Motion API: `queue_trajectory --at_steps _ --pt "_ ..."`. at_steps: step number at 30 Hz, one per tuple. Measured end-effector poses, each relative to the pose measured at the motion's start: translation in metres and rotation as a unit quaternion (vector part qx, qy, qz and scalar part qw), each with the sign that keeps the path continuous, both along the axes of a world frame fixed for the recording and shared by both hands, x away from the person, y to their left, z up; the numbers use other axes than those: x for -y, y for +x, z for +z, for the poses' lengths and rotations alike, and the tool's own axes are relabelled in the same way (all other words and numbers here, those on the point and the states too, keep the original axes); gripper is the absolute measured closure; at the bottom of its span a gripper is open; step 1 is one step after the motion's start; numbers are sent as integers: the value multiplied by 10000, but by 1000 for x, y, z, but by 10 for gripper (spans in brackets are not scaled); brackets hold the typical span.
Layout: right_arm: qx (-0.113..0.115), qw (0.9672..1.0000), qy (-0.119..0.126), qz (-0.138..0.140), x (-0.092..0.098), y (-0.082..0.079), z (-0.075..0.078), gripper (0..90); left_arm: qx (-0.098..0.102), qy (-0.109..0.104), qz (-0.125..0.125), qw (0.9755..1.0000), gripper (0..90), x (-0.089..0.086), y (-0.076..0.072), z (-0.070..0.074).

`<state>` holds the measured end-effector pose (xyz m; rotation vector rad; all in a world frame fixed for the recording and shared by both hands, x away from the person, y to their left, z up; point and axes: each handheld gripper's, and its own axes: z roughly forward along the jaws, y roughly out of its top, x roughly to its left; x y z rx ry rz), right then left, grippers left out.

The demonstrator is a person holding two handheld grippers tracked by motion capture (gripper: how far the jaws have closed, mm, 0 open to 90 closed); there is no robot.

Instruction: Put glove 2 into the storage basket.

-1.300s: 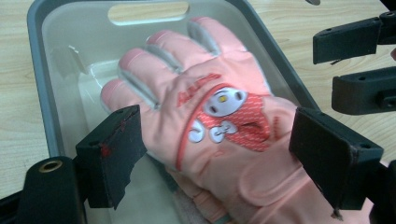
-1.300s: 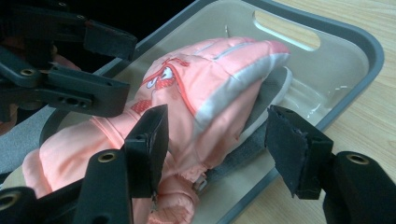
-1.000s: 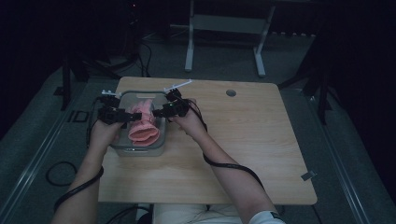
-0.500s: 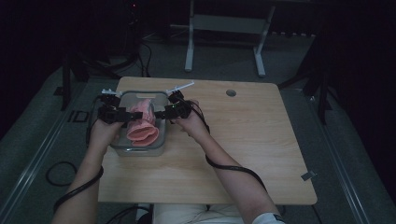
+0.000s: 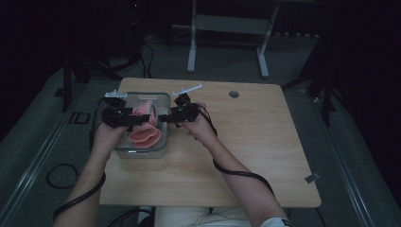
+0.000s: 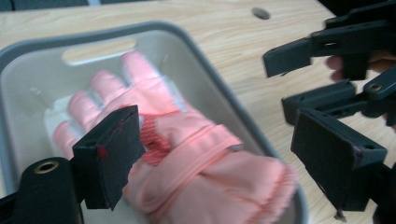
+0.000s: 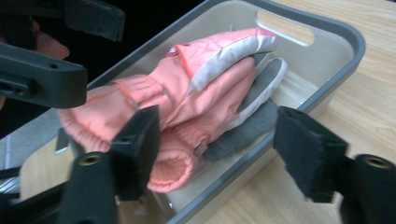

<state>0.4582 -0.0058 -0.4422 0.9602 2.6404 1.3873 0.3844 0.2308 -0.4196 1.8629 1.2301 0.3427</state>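
Nearest the person's edge of the pale wooden table point(image 5: 246, 156), both forearms reach forward to a shallow grey plastic bin point(image 5: 163, 99) at the table's left side. Inside it lies a pair of pink padded winter gloves point(image 5: 144, 127) with grey-white palms, stacked one on the other, cuffs toward the person and fingers toward the bin's far wall.

At the bin's left edge, the left gripper point(image 6: 219, 158) has its jaws spread wide above the glove cuffs, with no pad pressing on the fabric. Opposite it, over the bin's right rim, the right gripper point(image 7: 219, 154) has just been opening; its jaws stand apart, one over the gloves and one outside the rim, clamping nothing.

Farther back, a small round hole point(image 5: 233, 93) sits in the tabletop, and beyond the table a grey metal stand point(image 5: 227, 28) rises from the dark floor.
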Motion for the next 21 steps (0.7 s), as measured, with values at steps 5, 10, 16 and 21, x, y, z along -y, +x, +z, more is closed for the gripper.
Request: queue_trajectory --at_steps 5,10,16,21 --pt "3 9999 69 93 11 -3 0 208 117 72 -203 9997 50 18 -10 5" --pt "88 9999 49 90 23 -8 0 199 391 133 -581 9975 15 41 -25 10" --pt "251 9995 -15 172 38 -16 -2 184 585 60 -1036 9929 16 67 -43 11" --pt "336 9991 -61 255 50 -25 -7 181 633 119 -1406 9880 16 88 -56 2"
